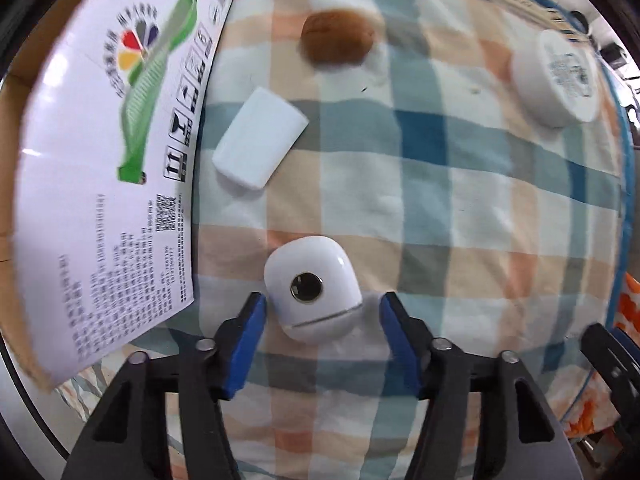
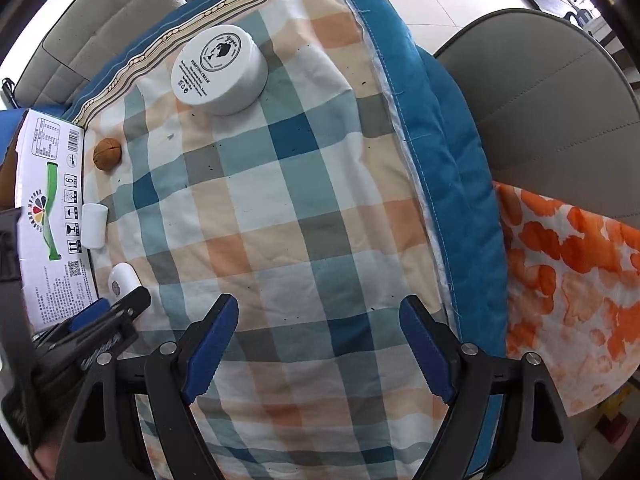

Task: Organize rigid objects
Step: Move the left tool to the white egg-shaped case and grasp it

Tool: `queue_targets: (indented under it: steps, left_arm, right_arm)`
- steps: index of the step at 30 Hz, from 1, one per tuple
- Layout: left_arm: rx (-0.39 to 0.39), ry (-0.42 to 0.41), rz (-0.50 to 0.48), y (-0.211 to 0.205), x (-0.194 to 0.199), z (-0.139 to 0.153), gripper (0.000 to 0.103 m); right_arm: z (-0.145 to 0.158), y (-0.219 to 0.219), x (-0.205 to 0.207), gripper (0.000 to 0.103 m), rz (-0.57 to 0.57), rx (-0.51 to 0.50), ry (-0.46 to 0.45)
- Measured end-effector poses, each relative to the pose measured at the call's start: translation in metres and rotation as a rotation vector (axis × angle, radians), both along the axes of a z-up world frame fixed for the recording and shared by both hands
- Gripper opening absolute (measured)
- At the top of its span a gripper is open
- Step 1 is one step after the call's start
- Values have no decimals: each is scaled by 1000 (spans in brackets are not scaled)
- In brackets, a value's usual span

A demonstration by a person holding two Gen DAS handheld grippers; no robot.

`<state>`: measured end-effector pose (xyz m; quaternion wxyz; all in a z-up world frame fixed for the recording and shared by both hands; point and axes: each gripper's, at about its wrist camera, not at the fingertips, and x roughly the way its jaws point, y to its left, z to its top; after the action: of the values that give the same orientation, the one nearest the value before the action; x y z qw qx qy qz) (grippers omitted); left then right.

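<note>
A small white rounded case with a dark round button (image 1: pixel 313 286) lies on the checked cloth, between the tips of my open left gripper (image 1: pixel 322 304); it also shows in the right wrist view (image 2: pixel 122 278). A white rectangular block (image 1: pixel 260 143) (image 2: pixel 94 225) lies beside the box flap. A brown walnut (image 1: pixel 337 39) (image 2: pixel 107 153) lies farther back. A white round cream jar (image 1: pixel 558 76) (image 2: pixel 220 70) stands at the far right. My right gripper (image 2: pixel 320 344) is open and empty above bare cloth. The left gripper (image 2: pixel 108 312) appears at the right wrist view's left edge.
A cardboard box with a white printed flap (image 1: pixel 100 184) (image 2: pixel 48 220) stands along the left. The checked cloth (image 2: pixel 280 220) has a blue border (image 2: pixel 452 184). An orange patterned fabric (image 2: pixel 568 280) and grey cushions (image 2: pixel 560 100) lie to the right.
</note>
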<state>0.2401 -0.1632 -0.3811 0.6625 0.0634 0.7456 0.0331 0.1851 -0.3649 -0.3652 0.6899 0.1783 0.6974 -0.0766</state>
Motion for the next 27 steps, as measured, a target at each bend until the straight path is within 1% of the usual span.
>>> queue_targets:
  steps: [3, 4, 5, 8, 13, 16, 19, 24, 25, 26, 27]
  left_arm:
    - [-4, 4, 32, 4, 4, -9, 51]
    - [-9, -7, 39, 4, 4, -8, 46]
    - [-21, -20, 40, 2, 6, -6, 44]
    - [-40, -40, 7, -10, 7, 0, 44]
    - [-74, -81, -24, -30, 15, 10, 44]
    - [-85, -92, -3, -33, 37, 11, 44]
    - [-78, -110, 14, -31, 57, 13, 44]
    - [-71, -127, 23, -27, 89, 20, 44]
    - [-69, -131, 21, -26, 93, 21, 44]
    - [-66, -135, 19, -26, 96, 20, 44]
    - [-61, -136, 17, -25, 101, 21, 44]
  right_arm:
    - [-4, -2, 8, 85, 4, 6, 0]
    - [-6, -2, 11, 85, 9, 7, -2]
    - [-6, -1, 16, 85, 14, 6, -2]
    - [-7, 1, 28, 85, 29, 22, -8]
    - [0, 3, 60, 85, 41, 49, -41]
    - [6, 5, 93, 85, 47, 46, -73]
    - [7, 7, 123, 85, 53, 52, -83]
    - [-6, 19, 163, 85, 67, 74, -54]
    - [-12, 22, 171, 82, 66, 80, -41]
    - [-17, 23, 177, 78, 67, 79, -26]
    - [-23, 25, 182, 77, 66, 69, -10]
